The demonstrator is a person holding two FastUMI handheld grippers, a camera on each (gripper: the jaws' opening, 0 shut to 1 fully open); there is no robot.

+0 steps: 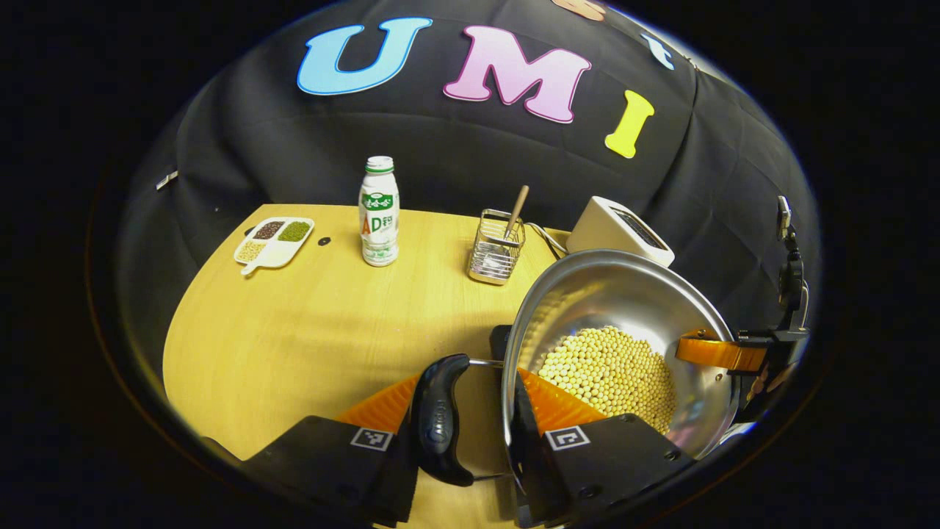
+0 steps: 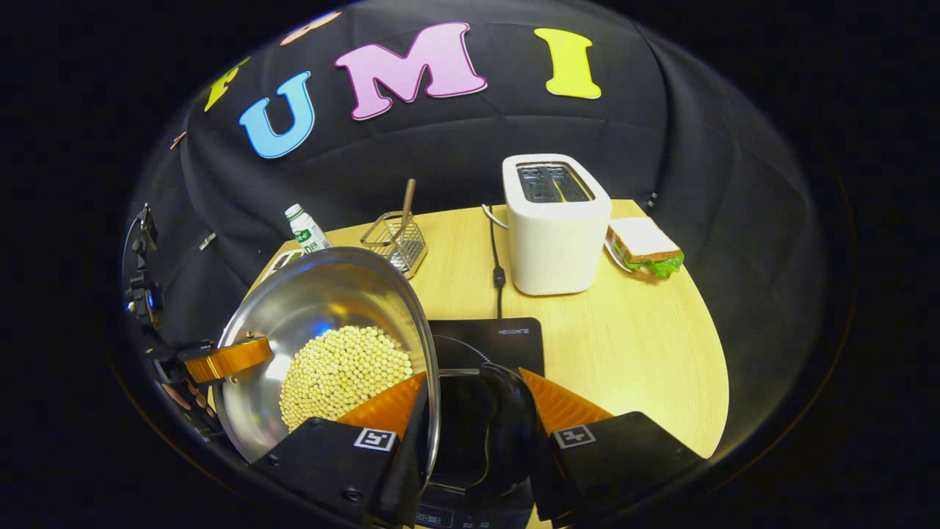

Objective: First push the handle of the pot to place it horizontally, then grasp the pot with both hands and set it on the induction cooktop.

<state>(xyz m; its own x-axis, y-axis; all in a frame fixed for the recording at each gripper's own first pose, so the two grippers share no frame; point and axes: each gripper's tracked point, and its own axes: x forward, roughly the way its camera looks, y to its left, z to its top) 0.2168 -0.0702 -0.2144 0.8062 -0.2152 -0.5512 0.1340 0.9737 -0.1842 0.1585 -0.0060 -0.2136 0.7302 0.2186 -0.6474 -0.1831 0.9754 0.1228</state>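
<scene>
We find the steel pot [image 2: 323,308] of soybeans [image 2: 341,371] held tilted above the induction cooktop [image 2: 507,338], near the worktop's [image 2: 646,353] front edge. The left hand-held gripper [image 1: 459,411] and right hand-held gripper [image 2: 466,408] each clamp one side handle and rim.

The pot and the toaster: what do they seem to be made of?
The pot looks like polished stainless steel: its inner wall is silvery and mirrors the light. Its side handle seems dark moulded plastic with a slight sheen. The toaster appears to be matte white plastic, though painted metal is possible.
</scene>
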